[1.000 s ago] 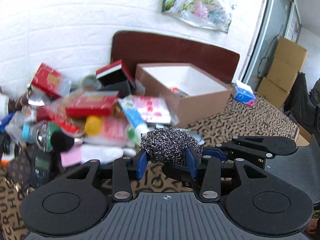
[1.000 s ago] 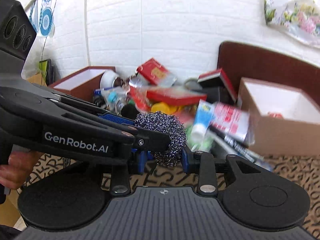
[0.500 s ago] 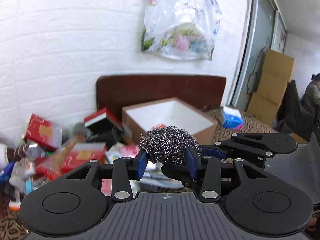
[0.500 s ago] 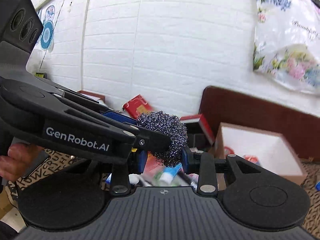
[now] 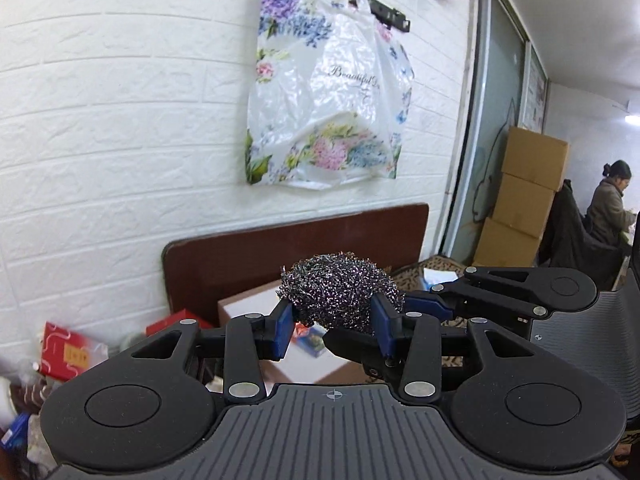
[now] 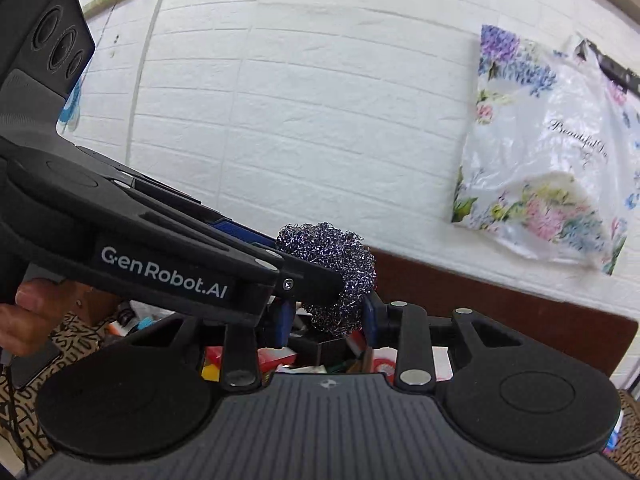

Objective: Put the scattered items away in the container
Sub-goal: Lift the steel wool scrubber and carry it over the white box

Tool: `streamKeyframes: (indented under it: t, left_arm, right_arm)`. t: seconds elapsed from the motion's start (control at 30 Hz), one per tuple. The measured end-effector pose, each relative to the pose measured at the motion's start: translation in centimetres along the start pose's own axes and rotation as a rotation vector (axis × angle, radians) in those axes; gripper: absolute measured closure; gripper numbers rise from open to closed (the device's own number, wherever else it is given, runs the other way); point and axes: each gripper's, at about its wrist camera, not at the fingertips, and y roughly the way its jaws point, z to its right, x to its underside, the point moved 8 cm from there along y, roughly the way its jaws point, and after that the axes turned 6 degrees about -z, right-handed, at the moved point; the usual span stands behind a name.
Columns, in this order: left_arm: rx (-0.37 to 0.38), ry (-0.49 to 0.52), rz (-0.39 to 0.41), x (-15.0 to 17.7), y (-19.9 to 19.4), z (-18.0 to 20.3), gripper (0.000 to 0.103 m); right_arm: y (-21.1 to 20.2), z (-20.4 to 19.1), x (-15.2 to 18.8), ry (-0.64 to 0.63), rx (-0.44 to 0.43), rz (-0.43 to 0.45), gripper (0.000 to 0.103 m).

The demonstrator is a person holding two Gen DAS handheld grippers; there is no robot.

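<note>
A steel wool scourer (image 5: 338, 292) is pinched from both sides. My left gripper (image 5: 334, 326) is shut on it, and my right gripper (image 6: 326, 318) is shut on the same scourer (image 6: 328, 268), held high above the table. The right gripper's fingers show crossing in from the right in the left wrist view. The open brown cardboard box (image 5: 248, 304) with a white inside lies below and behind the scourer, mostly hidden by it. The pile of scattered items (image 5: 68, 352) lies low at the left; it also shows in the right wrist view (image 6: 280, 360) under the fingers.
A dark red board (image 5: 240, 256) leans on the white brick wall, with a flowered plastic bag (image 5: 328, 96) hanging above. Stacked cardboard boxes (image 5: 524, 196) and a seated person (image 5: 608, 204) are at the far right. The tablecloth (image 6: 76, 328) has a letter pattern.
Both grippers rose and tilted up with the scourer still between them. The pile and box dropped toward the bottom of both views; the wall and hanging bag now fill them.
</note>
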Motion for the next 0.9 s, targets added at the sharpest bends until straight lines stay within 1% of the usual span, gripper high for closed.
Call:
streamKeyframes:
  t: [0.1,0.2,0.43,0.63,0.77,0.9]
  left_arm:
    - [-0.001,0.008,-0.013,-1.0,3.1,-0.1,0.06]
    - [0.005,0.004,-0.049,-0.9,7.2,-0.6,0.06]
    - [0.036,-0.036,-0.158,1.4,16.8,-2.7,0.06]
    - [0.044,-0.064,-0.23,3.7,24.4,-4.4,0.06]
    - [0.046,-0.084,-0.282,5.3,28.7,-5.6,0.06]
    - [0.037,-0.093,-0.312,6.7,32.0,-6.7,0.06]
  right_arm:
    - [1.1,1.7,-0.1,0.002,0.03,-0.003,0.064]
    - [4.0,3.2,0.9,0.038,0.034,-0.034,0.064]
    - [11.9,6.2,6.0,0.138,0.019,-0.146,0.064]
    - [17.8,9.6,9.0,0.189,0.019,-0.237,0.064]
    - [21.7,11.5,11.2,0.222,0.014,-0.293,0.064]
    - [24.7,12.5,13.5,0.245,0.011,-0.33,0.064]
